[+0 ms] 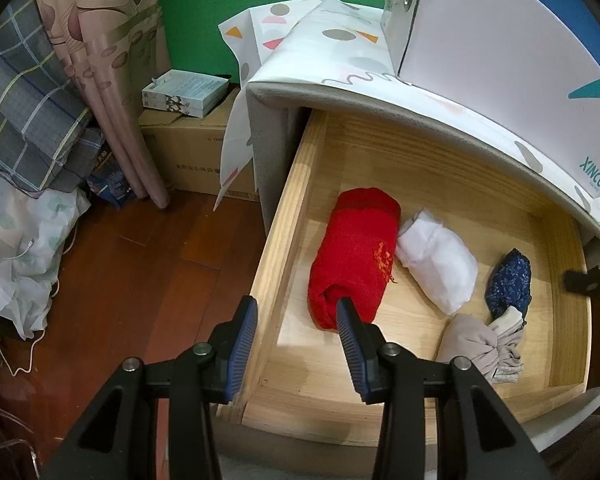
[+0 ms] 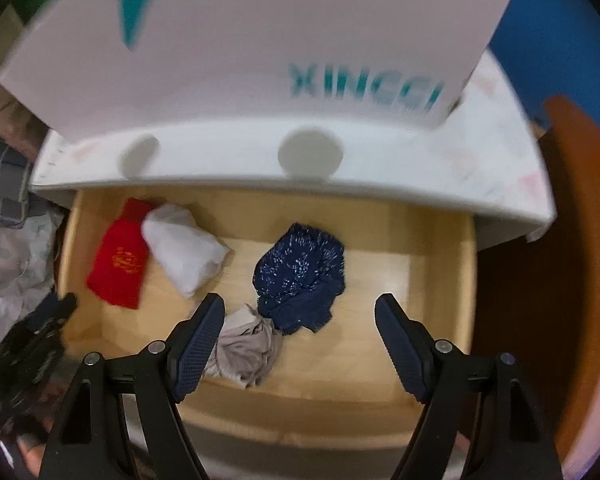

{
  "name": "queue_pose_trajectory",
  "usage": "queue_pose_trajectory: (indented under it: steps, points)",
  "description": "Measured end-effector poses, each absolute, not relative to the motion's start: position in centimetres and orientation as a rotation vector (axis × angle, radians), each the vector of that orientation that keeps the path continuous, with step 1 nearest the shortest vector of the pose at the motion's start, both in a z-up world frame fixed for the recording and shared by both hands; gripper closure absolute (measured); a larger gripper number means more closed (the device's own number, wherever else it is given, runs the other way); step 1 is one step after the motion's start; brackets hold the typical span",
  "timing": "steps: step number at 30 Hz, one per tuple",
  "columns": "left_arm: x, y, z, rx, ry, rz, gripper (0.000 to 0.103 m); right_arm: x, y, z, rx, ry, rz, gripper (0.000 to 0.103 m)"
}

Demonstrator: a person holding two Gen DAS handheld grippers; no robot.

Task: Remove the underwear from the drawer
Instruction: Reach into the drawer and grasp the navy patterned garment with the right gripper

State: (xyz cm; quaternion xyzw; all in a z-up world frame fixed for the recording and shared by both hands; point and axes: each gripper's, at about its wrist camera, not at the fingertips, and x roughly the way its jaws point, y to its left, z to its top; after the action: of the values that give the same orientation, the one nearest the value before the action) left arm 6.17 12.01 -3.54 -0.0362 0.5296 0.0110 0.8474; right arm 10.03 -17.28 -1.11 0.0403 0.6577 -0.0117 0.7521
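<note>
The wooden drawer (image 1: 288,208) stands pulled out. Inside lie a red roll (image 1: 352,256), a white folded piece (image 1: 436,264), dark blue speckled underwear (image 1: 508,284) and a beige bundle (image 1: 476,344). My left gripper (image 1: 296,306) is open and straddles the drawer's left wall without pressing on it. My right gripper (image 2: 300,300) points down over the drawer (image 2: 440,280), open wide, holding nothing. The blue underwear (image 2: 300,272) lies below the gap between its fingertips, and the beige bundle (image 2: 244,348) sits by its left finger. Further left are the red roll (image 2: 118,264) and white piece (image 2: 184,248).
A white box (image 1: 500,60) with teal lettering sits on the cabinet top's patterned cover (image 1: 340,56), overhanging the drawer's back. Left of the cabinet are a cardboard box (image 1: 188,160), a hanging curtain (image 1: 112,80), piled bedding (image 1: 28,100) and red-brown wooden floor (image 1: 140,272).
</note>
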Motion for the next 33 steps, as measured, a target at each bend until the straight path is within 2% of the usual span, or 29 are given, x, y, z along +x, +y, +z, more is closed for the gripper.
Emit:
queue_pose_trajectory:
  steps: [9,22,33]
  points:
    - [6.1,12.2,-3.5,-0.087,1.115,0.016,0.061,11.7,-16.1,-6.7,0.052,1.458,-0.080,0.027]
    - [6.1,12.2,-3.5,-0.085,1.115,0.016,0.061,13.8,-15.0,-10.5,-0.053,1.545,-0.050,0.027]
    - [6.2,11.9,-3.6,-0.072,1.117,0.021,0.061,14.7,-14.4,-11.0,-0.059,1.542,-0.002,0.024]
